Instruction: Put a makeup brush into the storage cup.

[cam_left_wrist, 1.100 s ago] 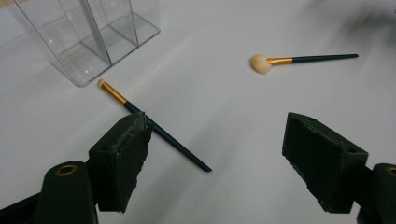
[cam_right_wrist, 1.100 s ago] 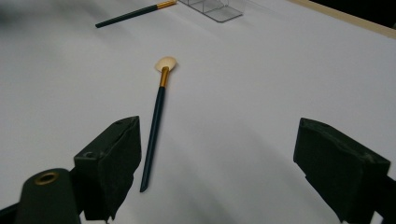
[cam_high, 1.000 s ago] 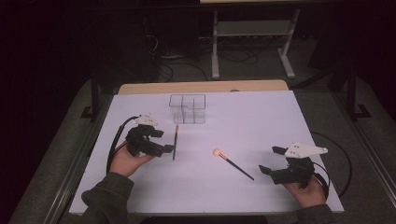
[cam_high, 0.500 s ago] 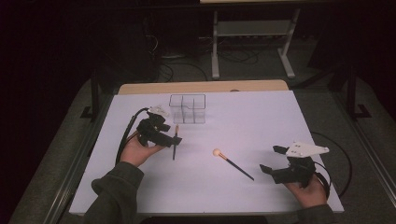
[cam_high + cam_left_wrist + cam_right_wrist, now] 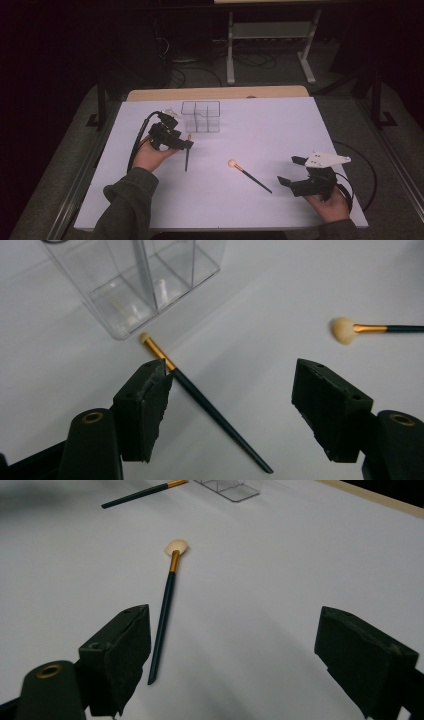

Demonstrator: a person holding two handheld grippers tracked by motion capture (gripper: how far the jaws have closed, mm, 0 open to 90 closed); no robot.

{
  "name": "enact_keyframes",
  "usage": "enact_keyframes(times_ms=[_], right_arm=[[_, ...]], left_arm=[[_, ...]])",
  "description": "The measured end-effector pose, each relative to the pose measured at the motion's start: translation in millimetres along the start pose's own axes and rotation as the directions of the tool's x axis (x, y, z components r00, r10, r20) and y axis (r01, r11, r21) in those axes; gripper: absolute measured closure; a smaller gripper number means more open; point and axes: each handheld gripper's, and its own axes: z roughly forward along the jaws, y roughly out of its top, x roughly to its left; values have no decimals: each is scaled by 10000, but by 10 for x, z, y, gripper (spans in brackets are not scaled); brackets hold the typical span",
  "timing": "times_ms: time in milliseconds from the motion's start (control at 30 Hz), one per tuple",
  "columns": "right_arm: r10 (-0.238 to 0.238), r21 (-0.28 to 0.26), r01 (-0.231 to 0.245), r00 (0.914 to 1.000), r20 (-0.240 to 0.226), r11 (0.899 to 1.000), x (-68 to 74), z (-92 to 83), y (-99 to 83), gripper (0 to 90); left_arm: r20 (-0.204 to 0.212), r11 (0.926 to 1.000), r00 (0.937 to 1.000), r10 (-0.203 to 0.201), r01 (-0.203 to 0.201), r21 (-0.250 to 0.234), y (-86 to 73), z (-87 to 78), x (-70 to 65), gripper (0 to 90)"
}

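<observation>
Room & obstacles on white table (image 5: 280, 125)

Lying in the way: thin brush (image 5: 210, 407) betw. wide-set jaws of left gripper (image 5: 186, 146), tip just beside clear divided box (image 5: 201, 116) standing at rear centre-left; fan brush (image 5: 248, 174) lying mid-table, ahead of right gripper (image 5: 291, 170), jaws wide apart. Staying open: right rear stretch of table, front-centre strip, gap betw. the two brushes.

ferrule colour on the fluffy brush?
Gold, between the cream bristles and dark green handle of the fluffy brush. Clearest in the right gripper view.
</observation>
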Motion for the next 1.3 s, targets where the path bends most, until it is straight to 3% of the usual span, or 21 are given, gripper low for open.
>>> enact_keyframes(times_ms=[333,500,633,800,900,1300], right_arm=[[58,12,-58,10000,-28,10000,-19,-6,-2,140],[70,32,-70,10000,-28,10000,-23,-8,-7,140],[56,45,-56,10000,-43,10000,-17,-3,-7,140],[30,73,-30,10000,-54,10000,-10,-3,-7,140],[34,118,-33,10000,-72,9999,-9,5,-7,140],[-98,266,101,9999,-86,9996,5,43,7,140]], left_arm=[[-478,9971,9987,-155,190,739,70,157,11,369],[-512,9934,9985,-180,237,1124,97,245,30,390],[-470,9922,9984,-320,374,1187,105,279,52,403],[-466,9872,9946,-928,980,1257,96,355,88,422],[-469,9834,9947,-913,975,1531,94,390,107,444],[-566,9732,9908,-1228,1314,1886,83,510,136,542]])
